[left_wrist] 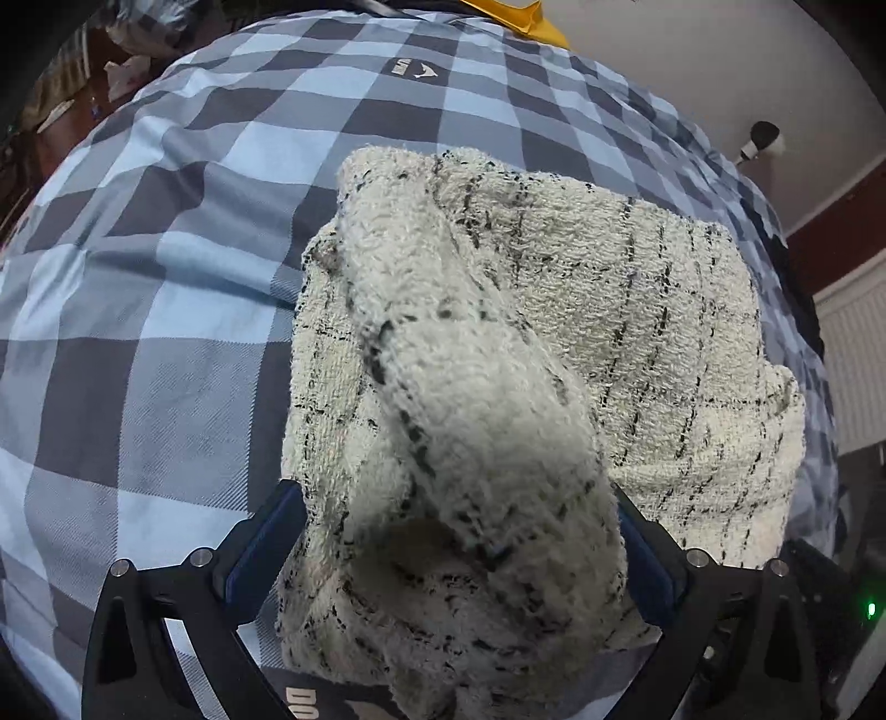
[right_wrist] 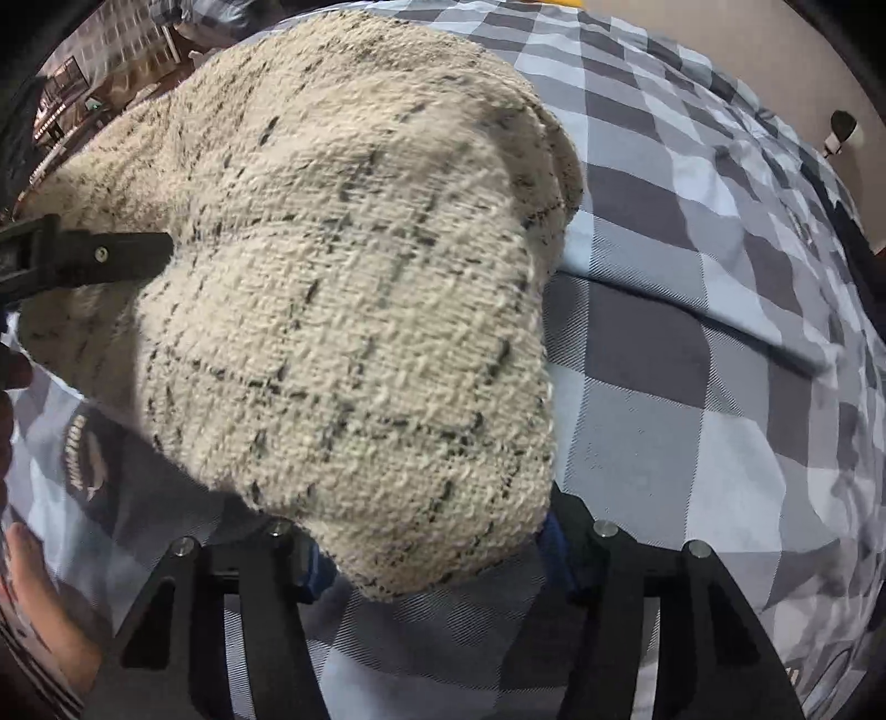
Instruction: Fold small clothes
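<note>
A cream knitted garment [left_wrist: 609, 310] with thin black grid lines lies bunched on a blue and grey checked bedsheet [left_wrist: 138, 310]. My left gripper [left_wrist: 451, 490] points steeply down, and a thick raised fold of the knit fills the gap between its blue pads [left_wrist: 260, 537]. In the right wrist view another rounded fold of the garment [right_wrist: 343, 277] bulges up between the fingers of my right gripper [right_wrist: 426, 526], whose pads touch it on both sides. A black finger of the left gripper [right_wrist: 99, 255] reaches into the cloth from the left.
The checked bedsheet [right_wrist: 692, 360] spreads to the right, with a crease across it. A yellow object [left_wrist: 520, 16] sits at the far edge, a small white device [left_wrist: 761, 141] on the wall. Bare skin of a person [right_wrist: 33, 598] shows at lower left.
</note>
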A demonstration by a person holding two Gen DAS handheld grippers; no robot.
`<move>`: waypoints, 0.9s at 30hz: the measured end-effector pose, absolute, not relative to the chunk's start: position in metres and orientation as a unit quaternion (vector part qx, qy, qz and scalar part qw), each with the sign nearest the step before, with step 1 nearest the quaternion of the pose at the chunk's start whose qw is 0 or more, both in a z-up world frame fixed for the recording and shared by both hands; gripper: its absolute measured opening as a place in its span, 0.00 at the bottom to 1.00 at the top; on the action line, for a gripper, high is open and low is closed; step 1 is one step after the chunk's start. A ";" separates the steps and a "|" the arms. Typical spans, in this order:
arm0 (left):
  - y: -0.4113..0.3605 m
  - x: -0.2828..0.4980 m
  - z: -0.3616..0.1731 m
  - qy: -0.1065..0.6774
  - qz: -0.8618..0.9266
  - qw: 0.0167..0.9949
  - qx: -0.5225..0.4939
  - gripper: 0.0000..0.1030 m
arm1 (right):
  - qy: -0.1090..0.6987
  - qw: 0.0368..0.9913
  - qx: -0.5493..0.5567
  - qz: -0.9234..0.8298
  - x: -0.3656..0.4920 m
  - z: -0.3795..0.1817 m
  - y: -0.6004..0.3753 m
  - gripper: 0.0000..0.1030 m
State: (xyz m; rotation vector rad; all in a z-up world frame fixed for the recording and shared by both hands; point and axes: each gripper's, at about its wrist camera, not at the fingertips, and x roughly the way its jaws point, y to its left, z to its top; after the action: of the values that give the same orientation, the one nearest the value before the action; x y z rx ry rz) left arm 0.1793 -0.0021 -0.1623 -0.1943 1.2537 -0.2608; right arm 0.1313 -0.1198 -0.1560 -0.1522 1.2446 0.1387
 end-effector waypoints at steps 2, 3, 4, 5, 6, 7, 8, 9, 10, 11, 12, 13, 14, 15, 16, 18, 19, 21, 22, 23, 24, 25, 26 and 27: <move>-0.001 0.178 -0.156 0.587 -0.115 0.796 -0.092 1.00 | 0.565 0.817 -0.083 0.076 0.123 -0.146 -0.116 0.51; 0.002 0.177 -0.151 0.587 -0.112 0.796 -0.094 1.00 | 0.564 0.818 -0.072 0.084 0.118 -0.137 -0.119 0.51; 0.005 0.175 -0.146 0.587 -0.108 0.797 -0.097 1.00 | 0.563 0.820 -0.056 0.089 0.113 -0.129 -0.122 0.51; 0.009 0.173 -0.139 0.583 -0.102 0.800 -0.096 1.00 | 0.556 0.825 -0.033 0.093 0.106 -0.118 -0.129 0.53; 0.014 0.170 -0.129 0.575 -0.096 0.808 -0.087 1.00 | 0.541 0.835 -0.004 0.102 0.100 -0.105 -0.137 0.53; 0.017 0.168 -0.121 0.569 -0.089 0.814 -0.078 1.00 | 0.520 0.847 0.024 0.113 0.093 -0.090 -0.146 0.54; 0.020 0.166 -0.111 0.561 -0.082 0.821 -0.065 1.00 | 0.495 0.860 0.044 0.115 0.089 -0.078 -0.155 0.61; 0.022 0.165 -0.105 0.556 -0.078 0.825 -0.059 1.00 | 0.479 0.870 0.052 0.108 0.086 -0.071 -0.153 0.66; 0.023 0.164 -0.098 0.550 -0.071 0.830 -0.054 1.00 | 0.455 0.883 0.065 0.090 0.090 -0.062 -0.160 0.74; 0.024 0.162 -0.091 0.541 -0.061 0.837 -0.049 1.00 | 0.450 0.887 0.070 0.081 0.099 -0.062 -0.159 0.76; 0.025 0.160 -0.085 0.533 -0.054 0.843 -0.045 1.00 | 0.455 0.884 0.075 0.076 0.108 -0.061 -0.158 0.76; 0.024 0.159 -0.080 0.527 -0.055 0.847 -0.045 1.00 | 0.470 0.875 0.084 0.080 0.124 -0.064 -0.156 0.76; 0.024 0.158 -0.077 0.525 -0.061 0.848 -0.046 1.00 | 0.480 0.868 0.093 0.085 0.135 -0.069 -0.157 0.76; 0.020 0.158 -0.078 0.528 -0.068 0.845 -0.043 1.00 | 0.493 0.859 0.103 0.090 0.144 -0.075 -0.153 0.76; 0.017 0.159 -0.082 0.533 -0.071 0.842 -0.036 1.00 | 0.507 0.849 0.112 0.098 0.156 -0.084 -0.149 0.76; 0.009 0.164 -0.098 0.546 -0.063 0.835 0.005 1.00 | 0.539 0.826 0.120 0.119 0.168 -0.106 -0.137 0.77; 0.006 0.168 -0.115 0.562 -0.040 0.825 0.043 1.00 | 0.554 0.813 0.125 0.127 0.174 -0.117 -0.131 0.86; 0.007 0.169 -0.127 0.576 -0.040 0.815 0.046 1.00 | 0.568 0.797 0.149 0.141 0.176 -0.127 -0.130 0.90; 0.011 0.167 -0.125 0.579 -0.045 0.814 0.025 1.00 | 0.569 0.794 0.158 0.142 0.171 -0.123 -0.133 0.90; 0.015 0.167 -0.119 0.580 -0.050 0.813 0.004 1.00 | 0.567 0.796 0.159 0.139 0.161 -0.115 -0.137 0.90; 0.016 0.164 -0.114 0.580 -0.052 0.813 -0.003 1.00 | 0.564 0.799 0.157 0.137 0.154 -0.108 -0.140 0.90; 0.017 0.162 -0.107 0.577 -0.051 0.815 -0.005 1.00 | 0.557 0.803 0.157 0.139 0.147 -0.099 -0.147 0.91; 0.018 0.157 -0.096 0.571 -0.047 0.819 0.002 1.00 | 0.551 0.807 0.160 0.142 0.141 -0.091 -0.154 0.92; 0.016 0.154 -0.091 0.566 -0.046 0.823 0.008 1.00 | 0.548 0.807 0.164 0.144 0.140 -0.087 -0.160 0.92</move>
State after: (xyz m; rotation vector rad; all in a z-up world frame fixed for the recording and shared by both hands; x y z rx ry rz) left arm 0.1544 0.0165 -0.0909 0.0164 1.2028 -0.0976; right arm 0.1402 -0.1601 -0.0874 0.3505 1.1724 0.3091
